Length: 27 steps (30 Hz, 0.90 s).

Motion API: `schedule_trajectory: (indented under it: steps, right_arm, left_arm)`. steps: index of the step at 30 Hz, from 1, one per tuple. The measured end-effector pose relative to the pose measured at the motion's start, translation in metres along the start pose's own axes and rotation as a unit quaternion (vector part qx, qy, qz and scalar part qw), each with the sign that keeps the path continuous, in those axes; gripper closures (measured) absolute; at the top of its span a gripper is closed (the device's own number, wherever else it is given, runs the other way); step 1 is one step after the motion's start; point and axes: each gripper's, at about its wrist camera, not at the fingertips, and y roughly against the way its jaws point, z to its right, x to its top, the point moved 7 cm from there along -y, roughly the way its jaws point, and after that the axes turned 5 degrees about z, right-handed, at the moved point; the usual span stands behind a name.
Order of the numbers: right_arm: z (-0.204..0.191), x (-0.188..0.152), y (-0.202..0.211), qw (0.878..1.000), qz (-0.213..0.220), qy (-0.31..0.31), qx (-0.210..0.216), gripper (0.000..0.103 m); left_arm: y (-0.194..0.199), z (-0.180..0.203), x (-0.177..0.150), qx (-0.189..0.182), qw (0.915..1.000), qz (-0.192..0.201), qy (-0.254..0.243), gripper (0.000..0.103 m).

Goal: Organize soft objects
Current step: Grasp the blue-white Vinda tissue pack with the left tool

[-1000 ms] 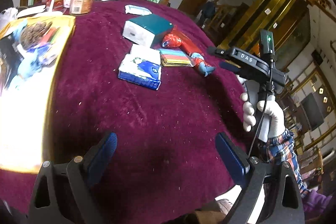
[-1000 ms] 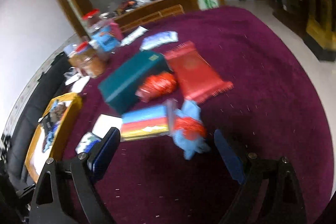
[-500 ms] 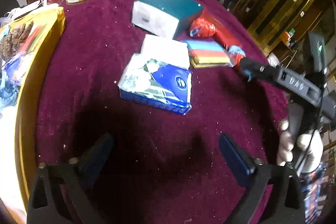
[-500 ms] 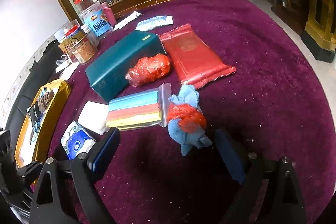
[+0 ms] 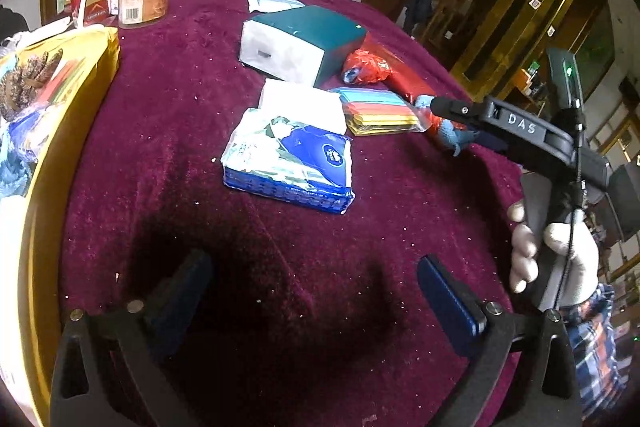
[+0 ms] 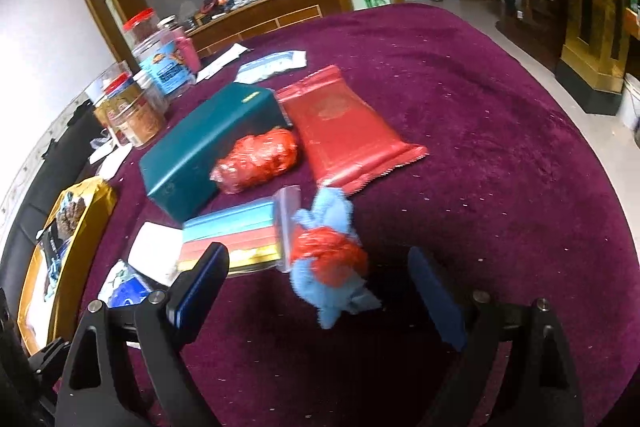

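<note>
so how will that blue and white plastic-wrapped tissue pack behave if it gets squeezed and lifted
The blue and white plastic-wrapped tissue pack will probably dent under the pads, since its film already looks wrinkled. The glossy wrap may be a bit slippery. It lies flat on the purple cloth, so it seems unlikely to roll.

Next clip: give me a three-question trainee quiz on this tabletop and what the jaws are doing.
1. True or false: the left gripper grips the blue tissue pack.
2. Which item lies nearest the right gripper: A the teal box, B the blue and red cloth bundle, C the flat red packet?
3. What colour is the cloth covering the table?

Key: 1 false, both jaws stand open and empty. 2 B. 3 dark red.
</note>
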Motion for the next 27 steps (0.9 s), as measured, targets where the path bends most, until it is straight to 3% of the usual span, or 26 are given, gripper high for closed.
schedule_trajectory:
  steps: [5, 10, 14, 19, 22, 27]
  right_arm:
    - [0.013, -0.003, -0.003, 0.999, -0.014, -0.036, 0.013, 0.013]
    - [0.023, -0.004, -0.004, 0.997, -0.019, -0.068, 0.031, 0.013]
    - [0.023, -0.004, -0.004, 0.997, -0.019, -0.071, 0.034, 0.013]
    - [0.022, -0.005, -0.004, 0.997, -0.019, -0.064, 0.030, 0.012]
    - [0.021, -0.005, -0.004, 0.998, -0.020, -0.059, 0.028, 0.011]
    - [0.018, -0.005, -0.006, 0.998, -0.021, -0.048, 0.023, 0.009]
  left_arm:
    - [-0.008, -0.002, 0.014, 0.019, 0.9992, -0.020, 0.030, 0.001]
    - [-0.028, -0.005, 0.036, 0.119, 0.9922, -0.009, -0.036, 0.001]
    - [-0.042, -0.006, 0.050, 0.154, 0.9859, -0.001, -0.065, 0.001]
    - [-0.061, -0.009, 0.058, 0.174, 0.9808, 0.001, -0.088, 0.001]
    - [-0.066, -0.012, 0.060, 0.155, 0.9855, -0.006, -0.070, 0.001]
    - [-0.070, -0.011, 0.065, 0.149, 0.9861, -0.007, -0.074, 0.001]
